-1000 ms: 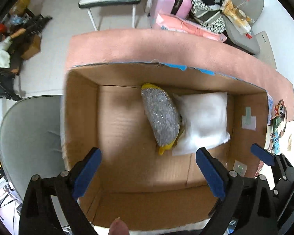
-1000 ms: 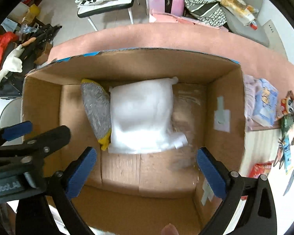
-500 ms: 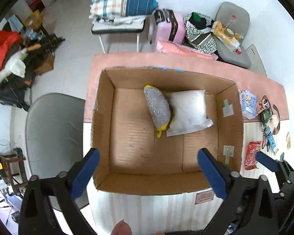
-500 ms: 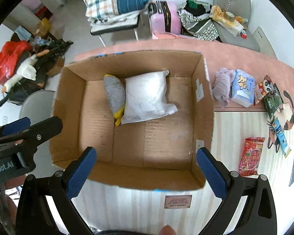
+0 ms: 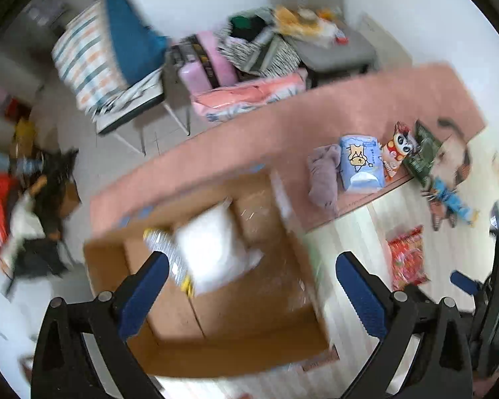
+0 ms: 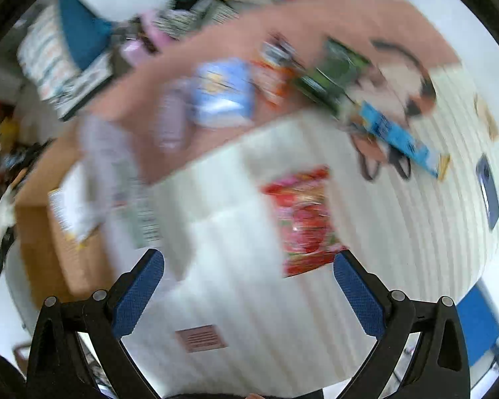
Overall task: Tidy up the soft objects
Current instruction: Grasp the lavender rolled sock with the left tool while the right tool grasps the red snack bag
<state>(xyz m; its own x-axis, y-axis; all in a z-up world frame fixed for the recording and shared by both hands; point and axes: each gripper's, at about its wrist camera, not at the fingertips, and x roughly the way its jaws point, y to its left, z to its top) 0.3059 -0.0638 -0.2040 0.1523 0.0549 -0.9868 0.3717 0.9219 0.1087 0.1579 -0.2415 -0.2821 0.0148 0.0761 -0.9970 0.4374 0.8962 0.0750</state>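
Your left claw [image 5: 251, 286] is spread wide with nothing between its blue pads, hanging above the cardboard box [image 5: 249, 332] on the bench [image 5: 359, 232]. Inside the box lie a white pillow pack [image 5: 213, 249] and, touching its left side, a grey-and-yellow sponge [image 5: 164, 249]. To the right of the box, a grey cloth [image 5: 322, 179] sits just beside a blue tissue pack [image 5: 361, 163]. Your right claw [image 6: 249, 291] is equally wide and empty, over the bench near a red snack bag [image 6: 304, 219]; that view is heavily blurred
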